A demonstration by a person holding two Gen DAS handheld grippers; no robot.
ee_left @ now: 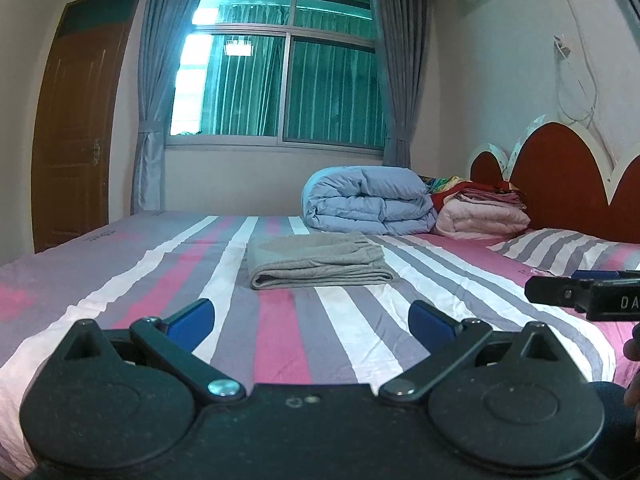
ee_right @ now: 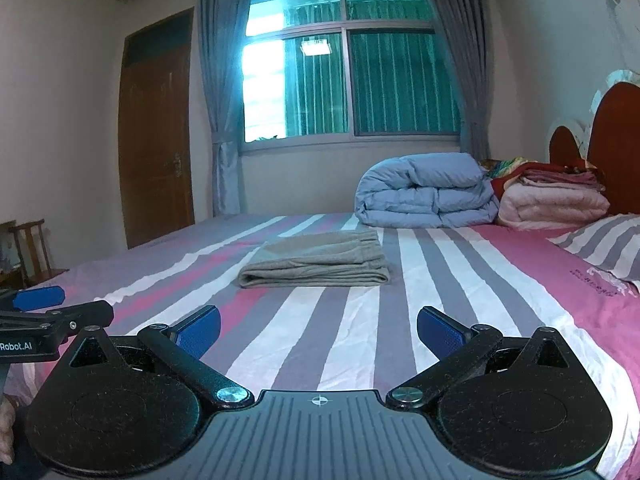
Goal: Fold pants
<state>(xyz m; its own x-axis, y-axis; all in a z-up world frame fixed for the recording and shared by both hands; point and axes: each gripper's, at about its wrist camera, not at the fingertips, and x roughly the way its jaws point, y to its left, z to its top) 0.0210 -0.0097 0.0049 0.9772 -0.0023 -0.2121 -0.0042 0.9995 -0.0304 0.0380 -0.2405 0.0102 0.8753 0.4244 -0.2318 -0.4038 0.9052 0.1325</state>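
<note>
**Mia:** Left wrist view first. What do you see?

**Sam:** I see the gray pants. They lie in a neat folded stack in the middle of the striped bed. A rolled blue quilt sits behind them, near the window.

**Mia:** Is the left gripper holding them?

**Sam:** No. Its two blue fingers are spread wide with nothing between them. It sits low at the near side of the bed, well apart from the pants.

**Mia:** And the right gripper?

**Sam:** The same. Its fingers gape wide and hold nothing. The pants are out in front of it, not touching it.

**Mia:** So is the folding done?

**Sam:** I think so. The stack looks flat and tidy, with the layers showing along the near edge. The stretchy waist part is on top, to the right.

**Mia:** How would the pants feel?

**Sam:** Soft and light, I guess, like a sweatshirt. They would bend and flop, not stay stiff. They do not look slippery, and they cannot break.

**Mia:** Where would you grab them?

**Sam:** At the two near corners, one gripper on each. Pinch all the layers together. If you take only the top layer, the stack may fall open.
</note>
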